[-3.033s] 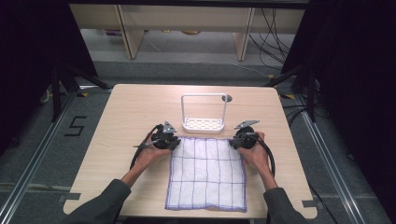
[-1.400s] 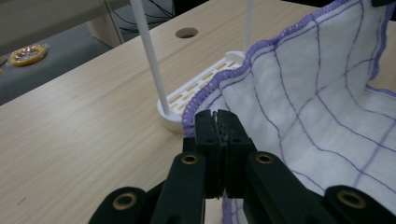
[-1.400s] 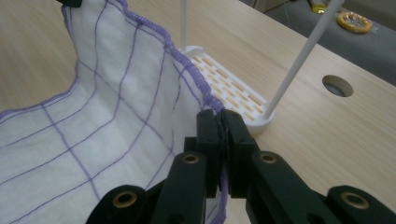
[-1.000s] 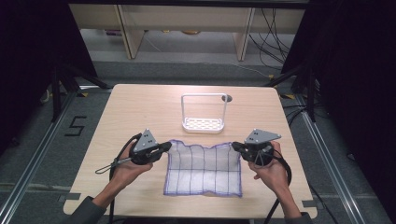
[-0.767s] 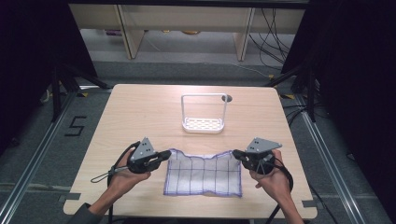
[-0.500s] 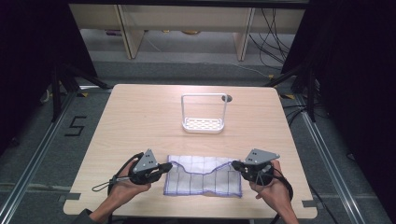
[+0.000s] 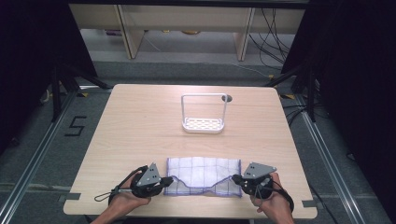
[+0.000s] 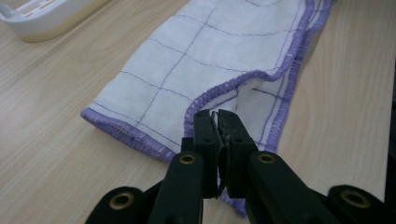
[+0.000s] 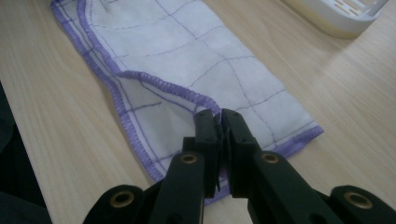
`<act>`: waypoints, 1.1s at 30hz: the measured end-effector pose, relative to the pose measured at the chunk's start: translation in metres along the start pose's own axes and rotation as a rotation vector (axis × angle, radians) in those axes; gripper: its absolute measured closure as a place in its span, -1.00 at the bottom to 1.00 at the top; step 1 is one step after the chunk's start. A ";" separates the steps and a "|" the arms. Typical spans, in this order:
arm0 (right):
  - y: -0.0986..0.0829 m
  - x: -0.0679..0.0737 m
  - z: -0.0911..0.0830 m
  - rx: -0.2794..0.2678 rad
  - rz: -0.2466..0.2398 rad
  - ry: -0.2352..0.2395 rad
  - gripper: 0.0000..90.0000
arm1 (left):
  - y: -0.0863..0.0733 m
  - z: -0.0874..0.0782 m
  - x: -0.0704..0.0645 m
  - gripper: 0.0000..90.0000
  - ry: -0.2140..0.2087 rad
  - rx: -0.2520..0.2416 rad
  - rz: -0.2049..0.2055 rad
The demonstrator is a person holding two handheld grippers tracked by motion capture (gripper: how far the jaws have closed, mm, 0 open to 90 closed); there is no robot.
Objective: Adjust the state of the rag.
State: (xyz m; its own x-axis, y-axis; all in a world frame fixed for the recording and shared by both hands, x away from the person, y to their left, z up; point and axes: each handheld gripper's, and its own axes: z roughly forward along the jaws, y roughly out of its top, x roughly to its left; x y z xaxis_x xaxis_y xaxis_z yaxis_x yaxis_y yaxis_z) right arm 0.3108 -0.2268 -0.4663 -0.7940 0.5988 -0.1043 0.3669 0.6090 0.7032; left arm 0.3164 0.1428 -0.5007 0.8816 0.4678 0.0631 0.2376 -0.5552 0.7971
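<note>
A white cloth [image 7: 204,174] with a purple grid and purple hem lies folded over on itself near the table's front edge. My left gripper [image 7: 164,180] is shut on the top layer's left corner, seen pinched between its jaws in the left gripper view, cloth [image 8: 196,65]. My right gripper [image 7: 236,179] is shut on the top layer's right corner, cloth [image 9: 196,60]. Between the two held corners the top hem sags toward the front. Both grippers hold low over the table, one at each end of the folded cloth.
A white rack [image 7: 204,113] with a tall wire handle stands at the table's middle back, its base at rack [image 8: 42,14] and rack [image 9: 341,14]. A small round hole [image 7: 227,98] lies behind it. The wooden table [image 7: 140,126] ends just in front of my hands.
Both grippers have pulled the cloth's far corners toward the front edge, folding the far half over the near half. The cloth now spans about half its earlier depth.
</note>
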 end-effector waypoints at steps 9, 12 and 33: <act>-0.013 0.005 -0.006 0.019 0.032 0.013 0.64 | -0.010 -0.009 -0.002 0.41 -0.008 0.002 -0.009; -0.015 0.003 -0.013 0.003 0.055 -0.013 0.54 | -0.008 -0.013 0.002 0.24 0.003 -0.036 -0.050; 0.007 0.001 0.019 0.089 0.103 -0.059 0.26 | 0.018 0.035 0.062 -0.10 0.128 0.014 -0.160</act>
State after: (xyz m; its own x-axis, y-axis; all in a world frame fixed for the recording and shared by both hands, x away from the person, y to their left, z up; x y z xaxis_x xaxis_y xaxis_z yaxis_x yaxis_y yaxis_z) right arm 0.3217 -0.2115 -0.4746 -0.7209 0.6887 -0.0775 0.4890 0.5847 0.6473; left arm 0.3893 0.1381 -0.5036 0.7732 0.6340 0.0123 0.3770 -0.4752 0.7950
